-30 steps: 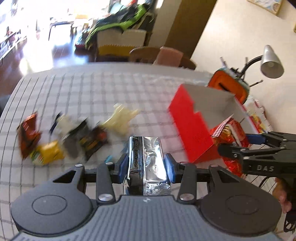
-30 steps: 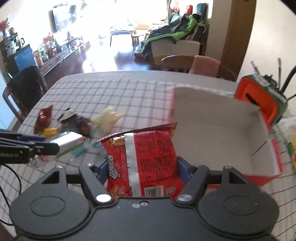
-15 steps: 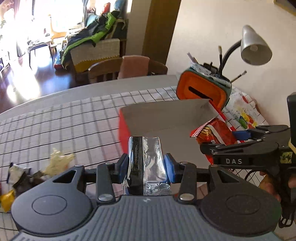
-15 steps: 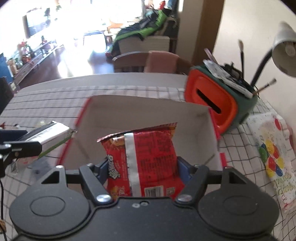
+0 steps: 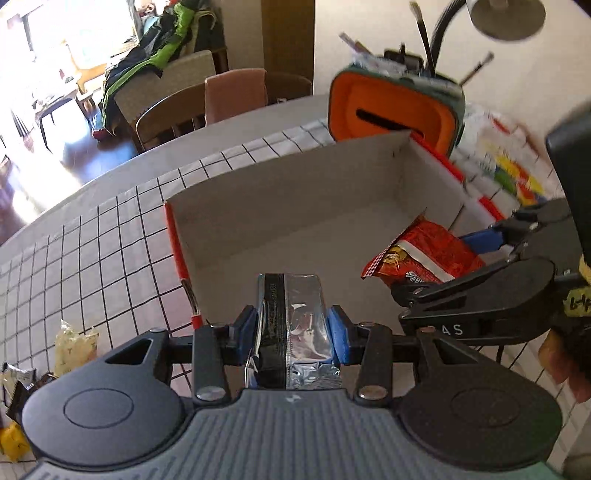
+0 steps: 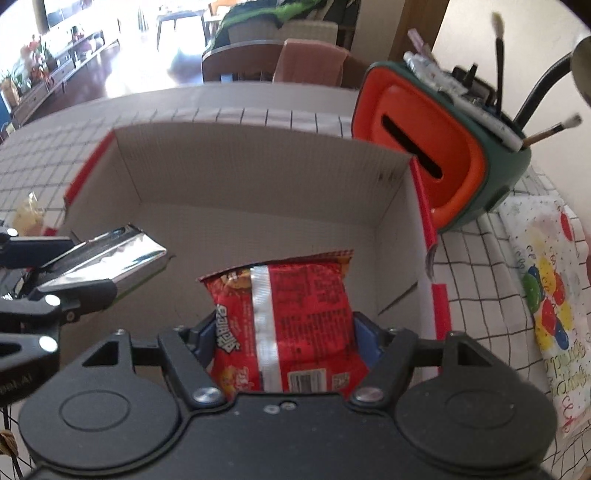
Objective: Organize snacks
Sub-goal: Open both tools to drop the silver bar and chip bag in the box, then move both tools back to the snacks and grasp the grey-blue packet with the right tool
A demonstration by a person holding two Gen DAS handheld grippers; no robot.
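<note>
My left gripper (image 5: pixel 291 332) is shut on a silver foil snack packet (image 5: pixel 295 325), held over the near left edge of the open red cardboard box (image 5: pixel 295 192). My right gripper (image 6: pixel 282 339) is shut on a red snack bag (image 6: pixel 284 321), held over the box (image 6: pixel 258 184), near its front right part. In the left wrist view the red bag (image 5: pixel 424 254) hangs inside the box's right side. In the right wrist view the silver packet (image 6: pixel 107 258) shows at the left. The box floor that shows is bare.
An orange and green pen holder (image 6: pixel 443 155) with brushes stands behind the box's right corner. A colourful paper bag (image 6: pixel 550 288) lies at the right. Loose snacks (image 5: pixel 74 343) lie on the checked tablecloth (image 5: pixel 92 251) left of the box. A lamp (image 5: pixel 506 18) stands at the back right.
Both grippers have moved forward and to the right with their snacks, from beside the loose pile to over the open box. Neither has let go.
</note>
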